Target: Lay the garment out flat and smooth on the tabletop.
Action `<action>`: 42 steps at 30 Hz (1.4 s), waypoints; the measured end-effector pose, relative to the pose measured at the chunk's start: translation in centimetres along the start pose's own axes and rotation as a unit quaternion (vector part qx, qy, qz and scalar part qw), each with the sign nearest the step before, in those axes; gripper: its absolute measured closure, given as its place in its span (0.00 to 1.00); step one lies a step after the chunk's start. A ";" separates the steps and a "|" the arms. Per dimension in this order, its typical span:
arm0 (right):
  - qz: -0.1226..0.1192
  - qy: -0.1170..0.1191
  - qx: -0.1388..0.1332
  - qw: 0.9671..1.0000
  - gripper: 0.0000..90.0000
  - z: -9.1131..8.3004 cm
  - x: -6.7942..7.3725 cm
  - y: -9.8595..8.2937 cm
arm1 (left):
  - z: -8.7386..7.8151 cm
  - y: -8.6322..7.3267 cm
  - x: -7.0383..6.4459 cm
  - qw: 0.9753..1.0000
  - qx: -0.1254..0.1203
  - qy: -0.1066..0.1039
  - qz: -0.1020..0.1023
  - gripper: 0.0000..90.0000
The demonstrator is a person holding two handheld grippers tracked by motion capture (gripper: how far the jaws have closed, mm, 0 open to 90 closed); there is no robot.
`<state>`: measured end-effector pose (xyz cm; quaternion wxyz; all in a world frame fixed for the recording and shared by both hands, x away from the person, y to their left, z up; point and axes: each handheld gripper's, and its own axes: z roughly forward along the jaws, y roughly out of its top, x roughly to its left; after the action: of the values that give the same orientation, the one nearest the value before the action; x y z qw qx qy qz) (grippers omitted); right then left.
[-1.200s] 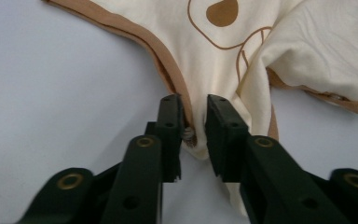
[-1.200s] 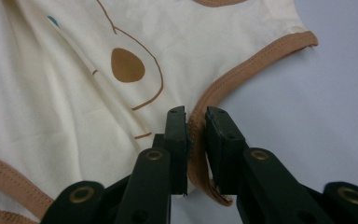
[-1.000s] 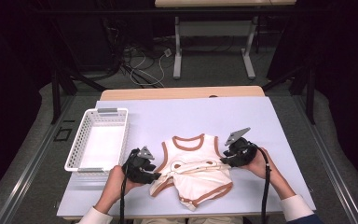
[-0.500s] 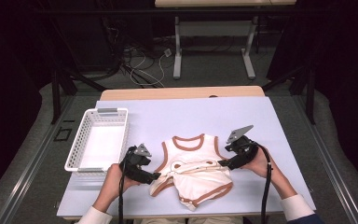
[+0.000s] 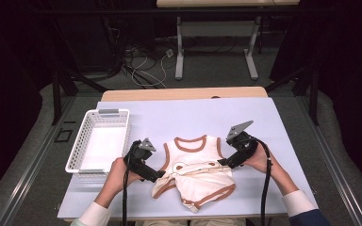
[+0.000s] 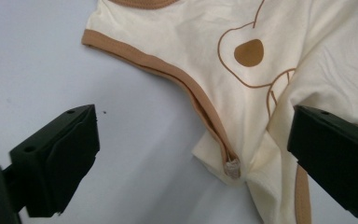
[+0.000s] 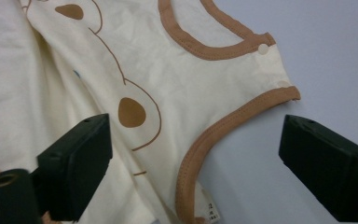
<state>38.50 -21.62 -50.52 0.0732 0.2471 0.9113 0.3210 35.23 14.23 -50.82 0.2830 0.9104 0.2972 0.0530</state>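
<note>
While your two hands sit low on the table (image 5: 283, 117), the cream baby bodysuit (image 5: 193, 172) lies flat between them, near the front edge and a little right of the middle, its brown-trimmed neckline toward the far edge and its lower part folded up over the body.

Your left gripper (image 5: 159, 175) is at the garment's left side seam, pointing at the spot where the brown armhole binding ends. Its jaws are spread wide in the left gripper view, one over bare table and the other over cream cloth, with the folded corner (image 6: 226, 163) lying loose between them; nothing is pinched.

Your right gripper (image 5: 224, 162) mirrors it at the right side seam. Its jaws are also released and wide apart, the armhole trim (image 7: 205, 140) running between them, with the care label (image 7: 210, 211) just below and the shoulder snaps (image 7: 263, 48) farther off.

You have a white mesh basket (image 5: 82, 141) near the left edge, well apart from the garment.
</note>
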 end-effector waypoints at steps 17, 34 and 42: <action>-0.001 -0.009 0.003 1.000 0.00 0.7 -2.1 1.8 | 0.8 2.0 1.9 1.000 -0.012 0.018 0.001 0.00; -0.009 -0.017 0.012 1.000 0.06 3.0 -3.6 3.3 | 3.4 5.0 2.6 0.999 -0.008 0.036 -0.009 0.01; -0.013 -0.029 0.018 0.999 0.24 3.7 -4.1 3.7 | 5.0 5.8 3.6 0.999 0.004 0.050 -0.012 0.11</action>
<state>44.68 -19.10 -51.23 0.0989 0.2455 0.9177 0.2963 42.46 10.01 -52.08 0.2652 0.9040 0.3219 0.0941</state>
